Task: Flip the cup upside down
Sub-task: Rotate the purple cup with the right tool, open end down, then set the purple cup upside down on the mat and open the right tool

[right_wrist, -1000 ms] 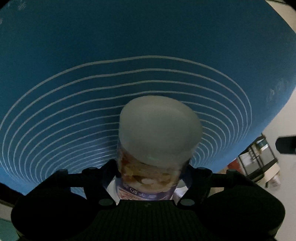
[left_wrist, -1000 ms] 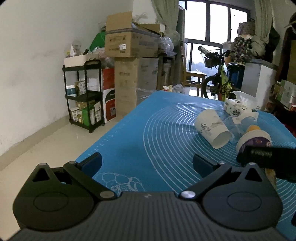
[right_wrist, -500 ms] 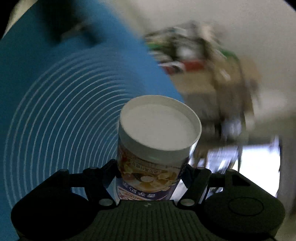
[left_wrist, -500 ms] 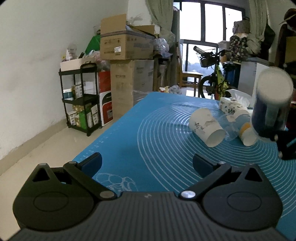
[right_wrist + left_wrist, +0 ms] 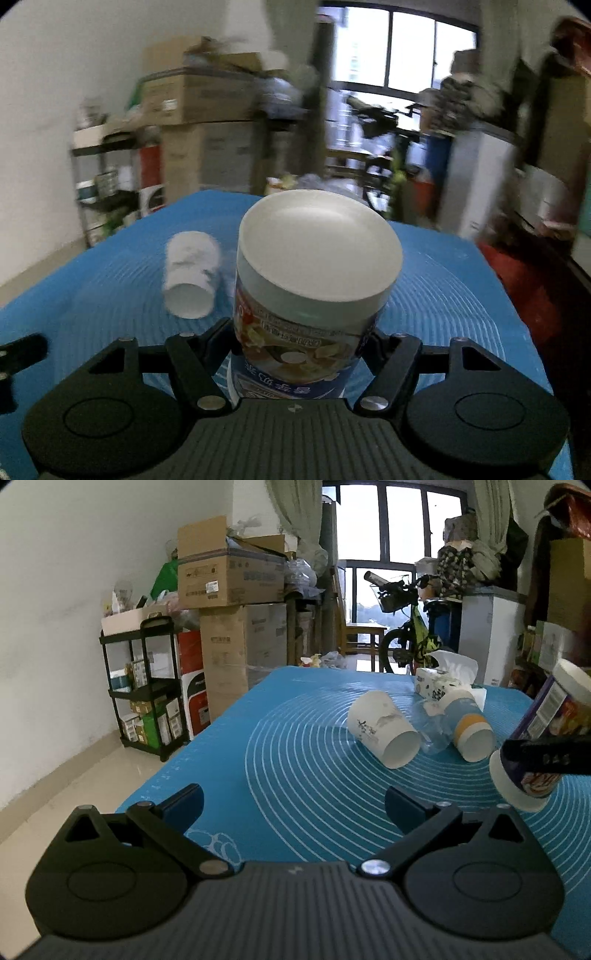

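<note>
My right gripper [image 5: 299, 350] is shut on a purple printed cup [image 5: 310, 295] with a white flat end facing the camera. In the left wrist view this cup [image 5: 543, 738] hangs tilted at the right edge, its lower white rim just above the blue mat [image 5: 280, 760], with the right gripper's black finger [image 5: 546, 757] across it. My left gripper [image 5: 293, 803] is open and empty, low over the mat's near edge.
On the mat lie a white paper cup [image 5: 382, 729] on its side, a clear plastic cup [image 5: 436, 731], a blue and orange paper cup [image 5: 467, 727] and a tissue pack [image 5: 443, 683]. A black shelf rack [image 5: 147, 686], stacked cardboard boxes [image 5: 229, 627] and a bicycle [image 5: 406, 627] stand beyond.
My right gripper has swung from pointing down at the mat to pointing level across the room, turning the cup with it. The left gripper has stayed open.
</note>
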